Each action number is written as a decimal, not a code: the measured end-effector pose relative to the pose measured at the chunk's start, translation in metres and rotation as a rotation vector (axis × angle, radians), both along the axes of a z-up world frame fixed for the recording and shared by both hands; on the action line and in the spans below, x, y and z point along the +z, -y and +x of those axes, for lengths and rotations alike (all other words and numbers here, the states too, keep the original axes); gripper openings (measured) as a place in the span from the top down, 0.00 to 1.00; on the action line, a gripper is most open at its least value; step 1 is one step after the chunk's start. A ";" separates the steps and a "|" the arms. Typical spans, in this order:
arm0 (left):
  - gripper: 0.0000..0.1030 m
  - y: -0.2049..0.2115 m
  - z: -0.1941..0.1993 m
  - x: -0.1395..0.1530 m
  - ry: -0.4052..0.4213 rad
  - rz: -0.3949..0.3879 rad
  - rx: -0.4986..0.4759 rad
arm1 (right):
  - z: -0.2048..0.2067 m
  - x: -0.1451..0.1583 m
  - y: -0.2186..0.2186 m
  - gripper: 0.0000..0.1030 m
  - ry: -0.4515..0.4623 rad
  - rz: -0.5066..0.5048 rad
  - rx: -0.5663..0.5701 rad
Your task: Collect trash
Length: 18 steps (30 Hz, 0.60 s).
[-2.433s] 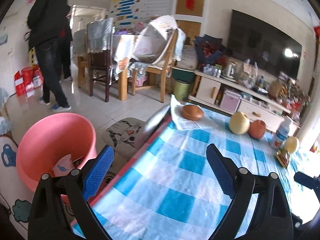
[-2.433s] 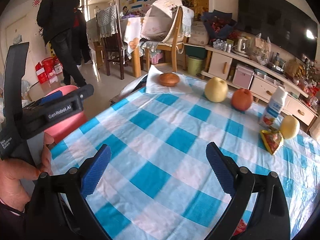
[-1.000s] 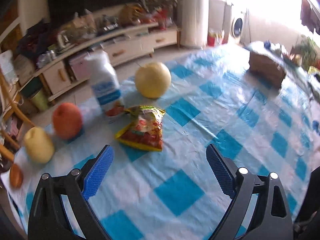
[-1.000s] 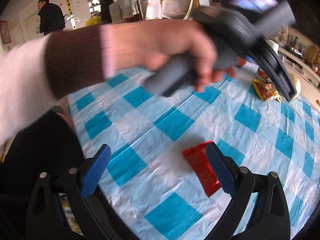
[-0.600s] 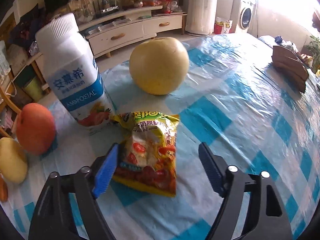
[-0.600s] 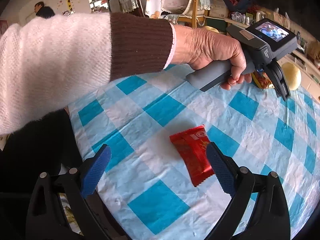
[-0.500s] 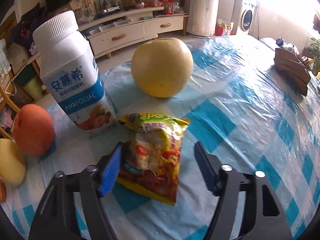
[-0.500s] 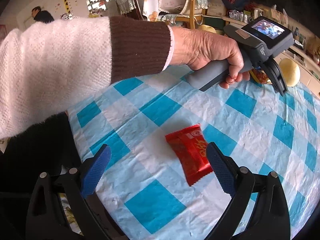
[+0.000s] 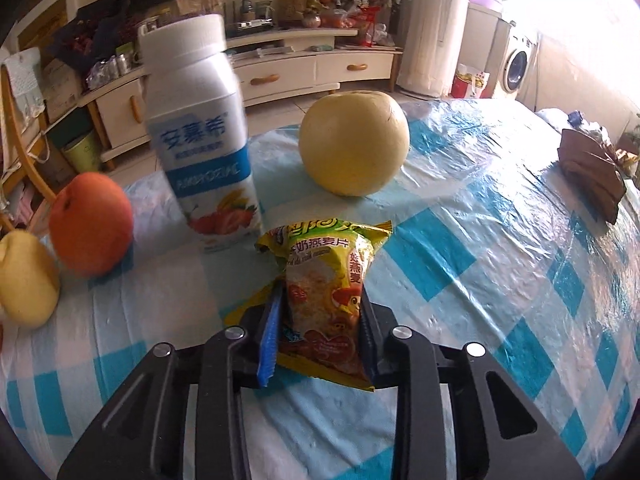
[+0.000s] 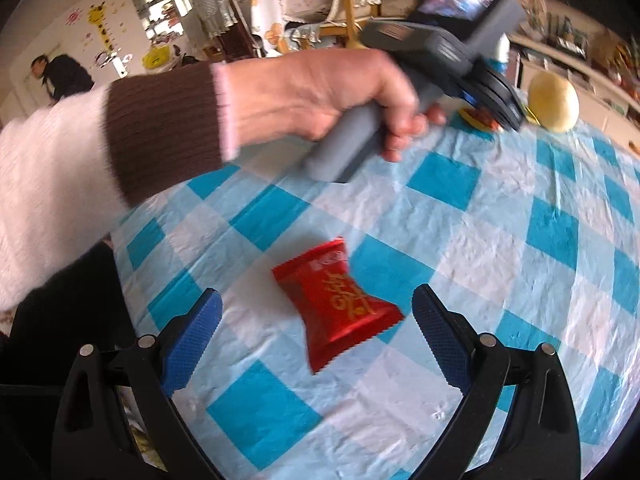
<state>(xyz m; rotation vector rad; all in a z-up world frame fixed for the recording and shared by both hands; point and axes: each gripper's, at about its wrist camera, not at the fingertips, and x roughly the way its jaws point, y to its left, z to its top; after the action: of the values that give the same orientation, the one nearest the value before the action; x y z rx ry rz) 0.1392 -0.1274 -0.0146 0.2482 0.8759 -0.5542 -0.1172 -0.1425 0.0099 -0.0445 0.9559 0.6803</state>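
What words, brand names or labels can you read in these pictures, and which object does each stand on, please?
"安慕希": white yogurt bottle; the Latin line beneath is too blurred to read.
"奶燕麦片": yellow snack packet, clamped in the left gripper; its other print is too small.
Red wrapper: gold characters, blurred, unreadable.

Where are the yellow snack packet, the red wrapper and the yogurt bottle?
yellow snack packet (image 9: 326, 280): left wrist view, middle of its printed front, between the shut tongs.
red wrapper (image 10: 336, 300): right wrist view, centre of its face, flat on the checked cloth.
yogurt bottle (image 9: 200, 148): left wrist view, on its label.
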 end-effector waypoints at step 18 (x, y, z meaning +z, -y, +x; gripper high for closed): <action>0.70 -0.086 -0.082 0.006 -0.054 -0.106 0.121 | 0.008 -0.017 -0.015 0.32 0.069 -0.081 0.052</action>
<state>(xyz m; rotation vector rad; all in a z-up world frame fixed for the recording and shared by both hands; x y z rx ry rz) 0.0569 -0.0417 -0.0083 0.0833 0.9044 -0.4950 -0.1090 -0.1279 -0.0070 -0.1638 0.9180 0.6830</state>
